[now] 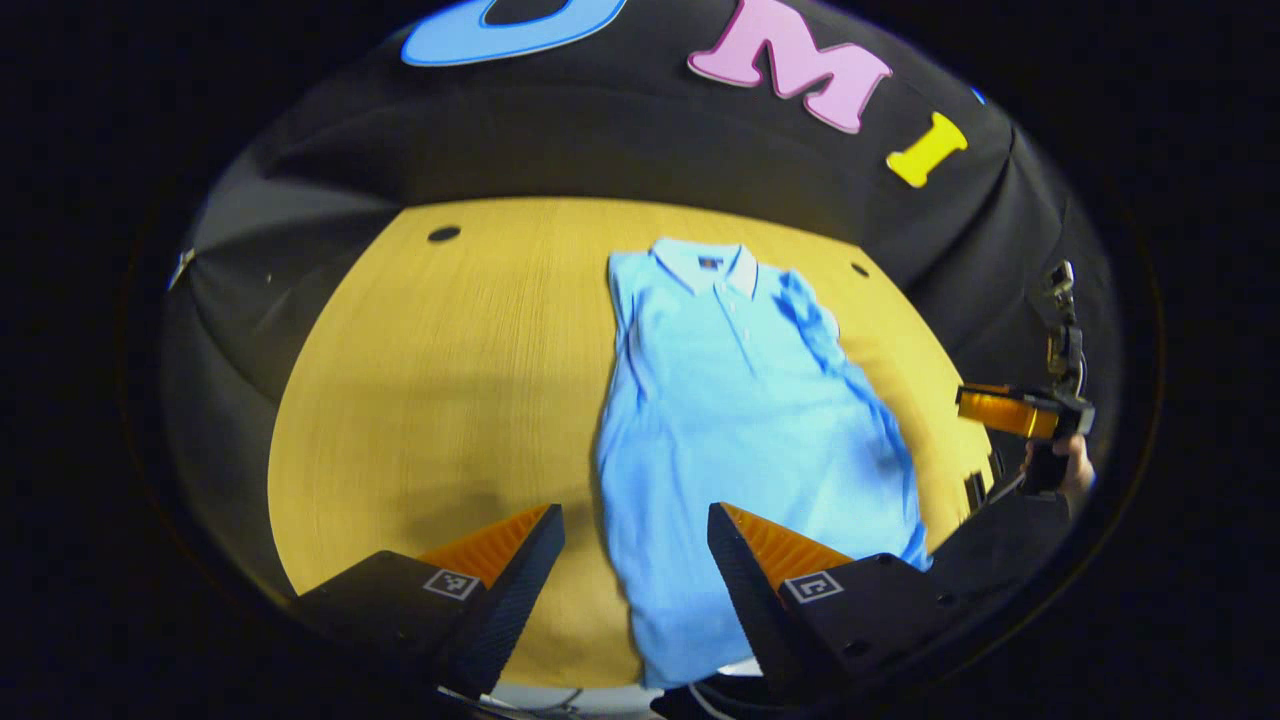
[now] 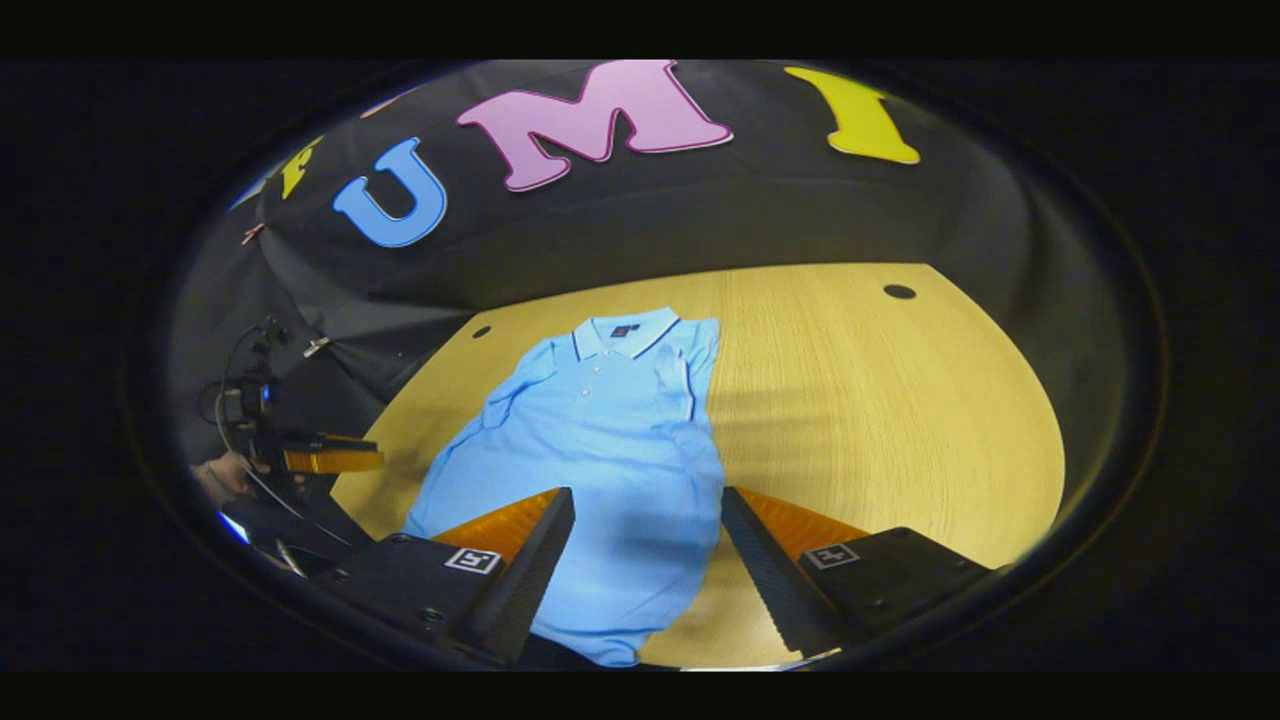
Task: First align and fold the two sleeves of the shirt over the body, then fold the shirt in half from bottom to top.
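Note:
A light blue polo shirt [image 1: 740, 420] [image 2: 610, 440] lies flat on the wooden table, collar toward the back wall, hem toward me. Its right-hand sleeve [image 2: 680, 365] is folded over the chest; the left side looks narrow, and I cannot tell how that sleeve lies. My left gripper [image 1: 635, 520] is open above the hem's left edge, holding nothing. My right gripper [image 2: 648, 500] is open above the hem's right part, also holding nothing. In the left gripper view the right gripper [image 1: 1010, 410] shows at the far right, held by a hand [image 1: 1078, 470]. The right gripper view catches the left gripper [image 2: 330, 458] at the far left.
The wooden table [image 1: 440, 400] [image 2: 880, 420] has bare room on both sides of the shirt. Small dark holes [image 1: 443, 234] [image 2: 899, 291] sit near its back corners. The black cloth wall rises behind the table. Cables hang by the left gripper [image 2: 240, 400].

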### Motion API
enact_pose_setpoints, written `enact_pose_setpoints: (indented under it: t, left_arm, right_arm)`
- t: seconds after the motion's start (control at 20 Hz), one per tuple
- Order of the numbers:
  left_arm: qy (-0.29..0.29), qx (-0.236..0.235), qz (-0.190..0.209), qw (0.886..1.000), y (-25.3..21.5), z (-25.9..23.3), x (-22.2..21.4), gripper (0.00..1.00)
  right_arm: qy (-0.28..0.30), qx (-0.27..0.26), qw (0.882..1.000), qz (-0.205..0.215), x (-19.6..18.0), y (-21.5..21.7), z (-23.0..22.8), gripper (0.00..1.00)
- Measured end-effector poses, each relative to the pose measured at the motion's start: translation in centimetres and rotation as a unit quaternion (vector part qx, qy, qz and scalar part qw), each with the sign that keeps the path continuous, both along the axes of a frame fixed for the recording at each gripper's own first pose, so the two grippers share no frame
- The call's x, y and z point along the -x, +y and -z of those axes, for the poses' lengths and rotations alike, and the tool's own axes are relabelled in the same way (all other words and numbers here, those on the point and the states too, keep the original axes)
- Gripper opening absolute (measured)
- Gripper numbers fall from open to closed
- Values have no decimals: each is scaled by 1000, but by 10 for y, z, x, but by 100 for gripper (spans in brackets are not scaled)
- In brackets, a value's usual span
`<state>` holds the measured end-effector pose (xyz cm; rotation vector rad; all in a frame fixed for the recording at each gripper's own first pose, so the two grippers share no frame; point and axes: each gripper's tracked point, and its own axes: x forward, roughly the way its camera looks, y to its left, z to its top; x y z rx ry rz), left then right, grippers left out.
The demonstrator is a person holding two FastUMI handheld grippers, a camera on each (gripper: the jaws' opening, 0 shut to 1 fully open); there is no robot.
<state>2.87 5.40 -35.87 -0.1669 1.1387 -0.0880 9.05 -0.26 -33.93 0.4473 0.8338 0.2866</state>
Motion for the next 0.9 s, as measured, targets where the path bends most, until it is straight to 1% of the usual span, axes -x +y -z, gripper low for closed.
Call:
enact_pose_setpoints:
  t: [0.15,0.3,0.5,0.6,0.65,0.7,0.85,0.9]
  left_arm:
    - [45,30,-8,998,-12,23,64,94]
    - [76,51,-8,996,-27,40,95,95]
    - [98,72,-1,993,-44,48,108,95]
    - [110,73,2,991,-49,56,110,95]
    - [113,70,2,991,-49,58,112,95]
    - [112,71,3,991,-51,58,110,90]
    - [127,79,-1,989,-56,56,112,95]
    - [133,80,0,988,-58,55,113,96]
  right_arm:
    - [28,-1,1000,10,45,4,8,93]
    - [60,-4,998,9,87,11,20,94]
    - [110,11,994,6,132,15,48,94]
    - [136,7,991,7,149,21,62,94]
    - [150,2,989,5,153,26,70,94]
    - [160,-2,987,2,156,31,75,94]
    - [189,-5,982,-11,165,42,85,94]
    - [187,-8,982,-10,163,44,80,94]
